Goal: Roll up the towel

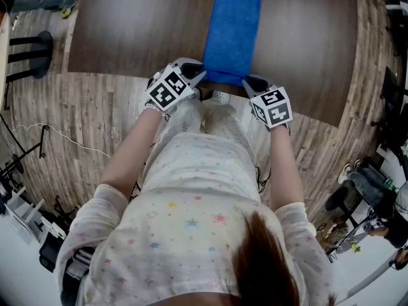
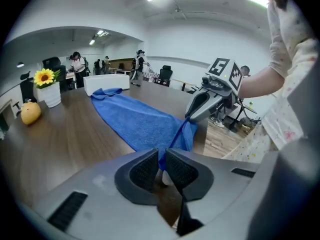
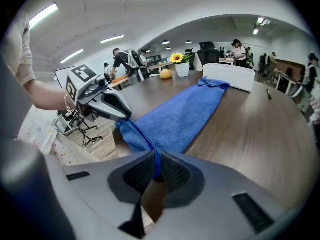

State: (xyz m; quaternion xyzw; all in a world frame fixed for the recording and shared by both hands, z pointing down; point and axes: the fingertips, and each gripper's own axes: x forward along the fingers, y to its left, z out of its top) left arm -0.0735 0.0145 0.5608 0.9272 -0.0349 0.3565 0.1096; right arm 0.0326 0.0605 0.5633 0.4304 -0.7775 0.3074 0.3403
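A long blue towel [image 1: 233,27] lies stretched along the brown table [image 1: 127,30], its near end at the table's front edge. My left gripper [image 1: 196,75] is shut on the towel's near left corner; in the left gripper view the blue cloth [image 2: 145,121] runs down between the closed pads [image 2: 144,171]. My right gripper [image 1: 250,83] is shut on the near right corner, and the towel [image 3: 182,114] disappears between its pads [image 3: 175,173]. Each gripper shows in the other's view, the right gripper [image 2: 191,116] and the left gripper [image 3: 126,116], with the lifted near hem taut between them.
A white box [image 2: 105,83] stands at the towel's far end. A sunflower in a white pot [image 2: 47,87] and a yellow fruit [image 2: 30,112] sit to the table's left. People stand and chairs are set in the background; the wooden floor [image 1: 83,126] lies below the table's edge.
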